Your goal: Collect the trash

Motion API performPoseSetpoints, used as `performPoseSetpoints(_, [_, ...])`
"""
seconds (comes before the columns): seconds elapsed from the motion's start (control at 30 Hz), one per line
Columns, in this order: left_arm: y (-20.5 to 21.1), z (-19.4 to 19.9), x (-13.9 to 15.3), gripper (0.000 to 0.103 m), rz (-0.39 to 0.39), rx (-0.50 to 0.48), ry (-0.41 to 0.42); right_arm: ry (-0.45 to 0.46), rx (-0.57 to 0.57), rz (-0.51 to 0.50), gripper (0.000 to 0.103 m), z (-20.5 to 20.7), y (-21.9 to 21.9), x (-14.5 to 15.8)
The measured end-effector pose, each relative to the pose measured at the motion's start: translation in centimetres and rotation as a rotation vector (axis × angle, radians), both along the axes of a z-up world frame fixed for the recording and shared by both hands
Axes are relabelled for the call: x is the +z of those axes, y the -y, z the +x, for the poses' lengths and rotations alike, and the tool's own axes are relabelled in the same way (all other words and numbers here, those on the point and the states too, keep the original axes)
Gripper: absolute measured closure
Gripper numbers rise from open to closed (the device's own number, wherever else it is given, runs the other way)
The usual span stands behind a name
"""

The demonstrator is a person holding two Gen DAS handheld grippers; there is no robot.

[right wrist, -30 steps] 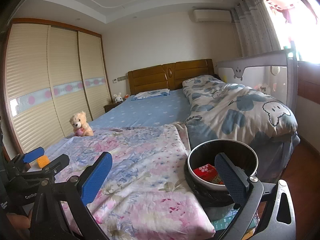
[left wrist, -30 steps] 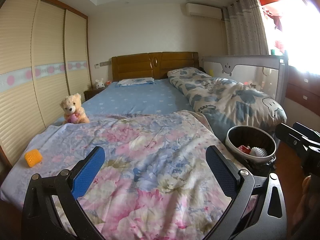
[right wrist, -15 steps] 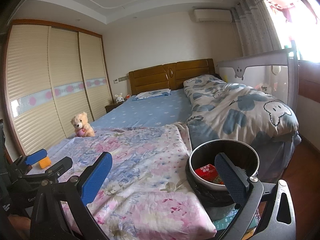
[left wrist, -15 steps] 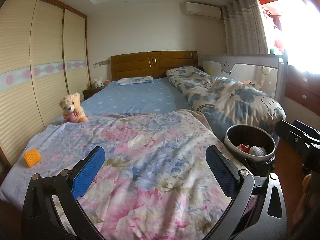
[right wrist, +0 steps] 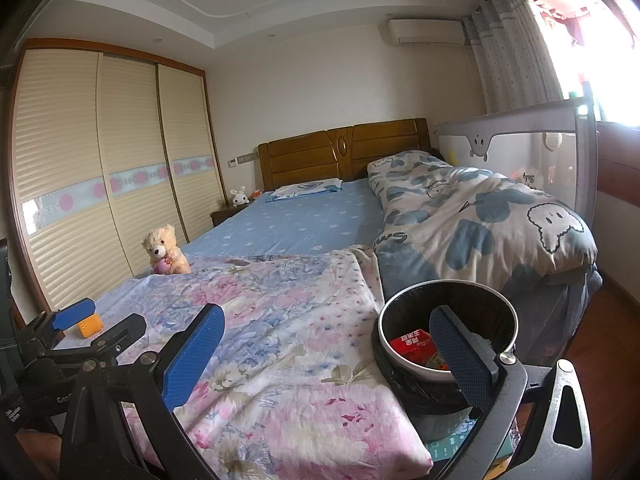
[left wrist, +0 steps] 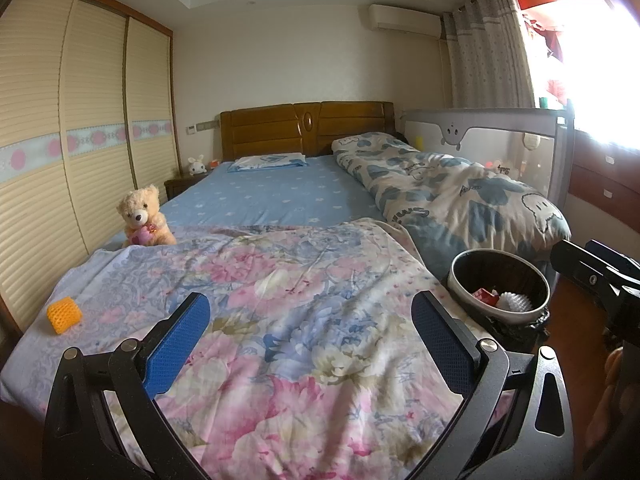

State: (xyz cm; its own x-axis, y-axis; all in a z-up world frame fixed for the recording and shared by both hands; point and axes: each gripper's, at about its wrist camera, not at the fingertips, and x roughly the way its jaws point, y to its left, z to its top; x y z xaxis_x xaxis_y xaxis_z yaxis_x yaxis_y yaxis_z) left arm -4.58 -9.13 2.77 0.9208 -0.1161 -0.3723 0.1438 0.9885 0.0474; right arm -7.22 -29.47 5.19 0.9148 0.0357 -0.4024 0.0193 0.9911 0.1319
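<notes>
While both grippers' fingers spread wide and empty, the right gripper (right wrist: 326,346) half hides the bin (right wrist: 448,322) contents.

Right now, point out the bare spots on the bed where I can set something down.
The floral sheet is bare from the orange foam piece across to the trash bin. The blue sheet is bare between the teddy bear, the pillow and the rolled quilt. The quilt crowds the window side. Both claws, left and right, are open and empty.
</notes>
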Motion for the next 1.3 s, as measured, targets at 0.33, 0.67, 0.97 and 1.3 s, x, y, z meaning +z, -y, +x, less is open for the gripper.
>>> performPoseSetpoints(0.33, [0.13, 0.01, 0.01, 0.000, -0.002, -0.005, -0.003, 0.000, 0.000, 0.001, 0.000, 0.00, 0.05, 0.01])
performPoseSetpoints(0.67, [0.17, 0.04, 0.02, 0.000, -0.002, -0.005, -0.003, -0.001, 0.000, 0.001, 0.000, 0.00, 0.03, 0.01])
performPoseSetpoints(0.97, [0.17, 0.11, 0.00, 0.000, 0.000, -0.006, -0.004, 0.000, 0.001, 0.001, 0.000, 0.00, -0.15, 0.00])
performPoseSetpoints(1.3, [0.26, -0.02, -0.12, 0.000, 0.000, -0.007, -0.006, -0.001, 0.000, 0.003, 0.000, 0.02, -0.06, 0.01])
